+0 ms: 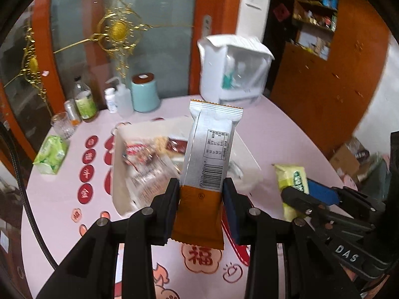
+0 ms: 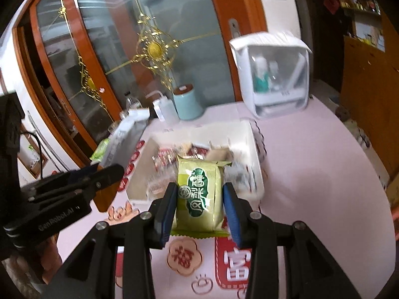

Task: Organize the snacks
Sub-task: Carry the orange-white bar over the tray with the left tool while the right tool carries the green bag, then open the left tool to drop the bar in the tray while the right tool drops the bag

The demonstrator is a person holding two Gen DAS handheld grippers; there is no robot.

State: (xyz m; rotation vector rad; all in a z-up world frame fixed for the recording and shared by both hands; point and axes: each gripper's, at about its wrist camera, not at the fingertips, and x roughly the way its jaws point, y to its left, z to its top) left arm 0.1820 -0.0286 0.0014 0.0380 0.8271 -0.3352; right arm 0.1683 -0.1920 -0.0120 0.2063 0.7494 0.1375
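Note:
My left gripper (image 1: pixel 201 194) is shut on a long silver-and-orange snack bar (image 1: pixel 209 159), held upright above the table with its barcode side facing the camera. My right gripper (image 2: pixel 199 204) is shut on a green pineapple-cake packet (image 2: pixel 199 194). Both hang in the air in front of a white tray (image 2: pixel 251 149) holding several wrapped snacks (image 2: pixel 169 159). In the left wrist view the right gripper (image 1: pixel 303 189) shows at the right with its green packet (image 1: pixel 291 177). The right wrist view has the left gripper (image 2: pixel 104 172) at the left, carrying the silver bar (image 2: pixel 124 139).
The round table (image 1: pixel 286 137) has a pink cloth with red characters. At its far side stand a white storage box (image 1: pixel 234 69), a teal canister (image 1: pixel 146 92), bottles (image 1: pixel 84 99) and a glass (image 1: pixel 62 124). A green tissue pack (image 1: pixel 51 154) lies left. Glass doors stand behind.

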